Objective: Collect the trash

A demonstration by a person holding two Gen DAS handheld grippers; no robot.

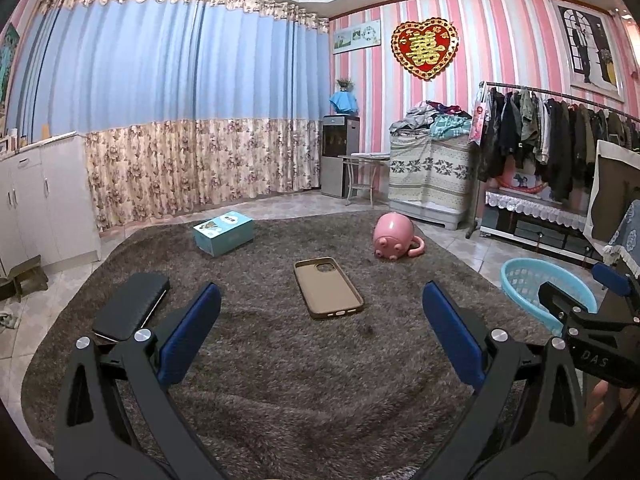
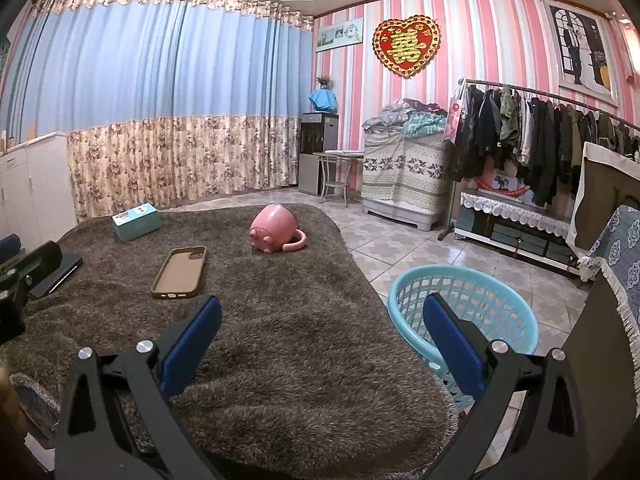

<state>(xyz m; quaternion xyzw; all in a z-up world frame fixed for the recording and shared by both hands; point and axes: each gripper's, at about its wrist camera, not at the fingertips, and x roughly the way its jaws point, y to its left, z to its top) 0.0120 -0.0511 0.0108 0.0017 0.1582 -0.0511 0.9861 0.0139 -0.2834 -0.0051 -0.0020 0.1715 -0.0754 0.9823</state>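
Observation:
On the grey-brown shag rug (image 1: 280,380) lie a brown phone case (image 1: 328,289), a pink pig-shaped mug (image 1: 394,238) on its side, a teal box (image 1: 223,233) and a black case (image 1: 132,306). My left gripper (image 1: 320,308) is open and empty, hovering above the rug with the phone case just beyond its fingers. My right gripper (image 2: 320,320) is open and empty, above the rug's right edge beside the light-blue basket (image 2: 464,312). In the right wrist view I also see the phone case (image 2: 180,272), the mug (image 2: 274,230) and the teal box (image 2: 137,221).
The basket (image 1: 536,292) stands on the tiled floor right of the rug. A clothes rack (image 2: 540,136), a low cabinet (image 2: 516,224) and a covered chair (image 2: 616,264) are at the right. White cabinets (image 1: 36,200) line the left wall. A water dispenser (image 1: 340,156) stands in the far corner.

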